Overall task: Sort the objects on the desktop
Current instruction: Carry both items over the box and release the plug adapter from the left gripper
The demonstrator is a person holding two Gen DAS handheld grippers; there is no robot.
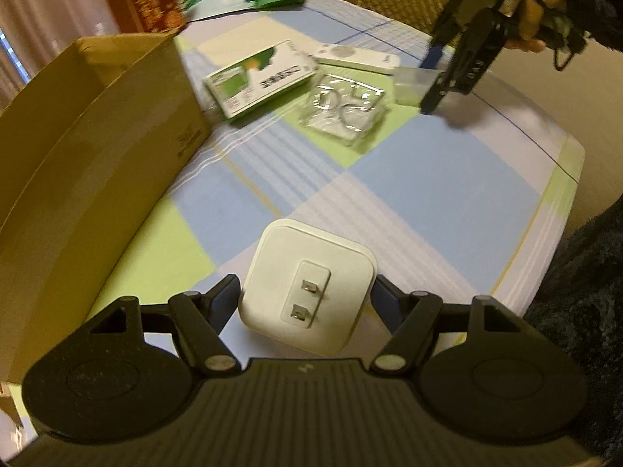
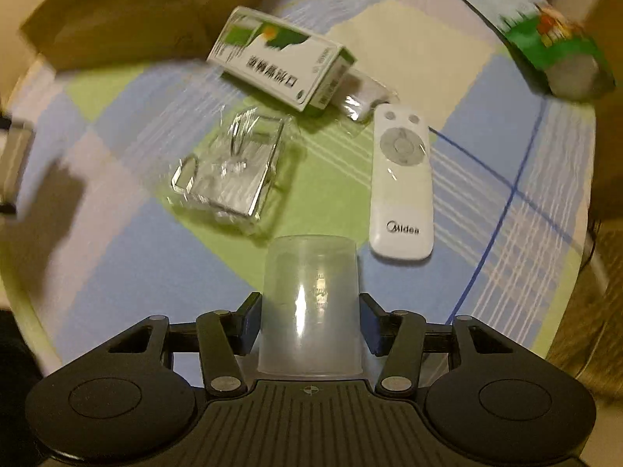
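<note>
Cardboard box (image 1: 97, 124) bounded the checked tablecloth (image 1: 409, 179); near cloth lay open. One charger (image 1: 307, 292) clamped by left gripper (image 1: 305, 295); one cup (image 2: 309, 303) between right gripper (image 2: 309, 323) fingers, contact unclear.

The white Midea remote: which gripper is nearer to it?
Right. The right gripper, around a clear plastic cup, sits just beside the remote. The left gripper, holding a white plug adapter, is across the table near the cardboard box.

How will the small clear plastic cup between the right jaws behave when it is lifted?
The clear plastic cup looks thin-walled, so probably light and likely to flex if squeezed hard. Its glossy surface may slip. It tapers along its length, so it might slide out of the jaws.
</note>
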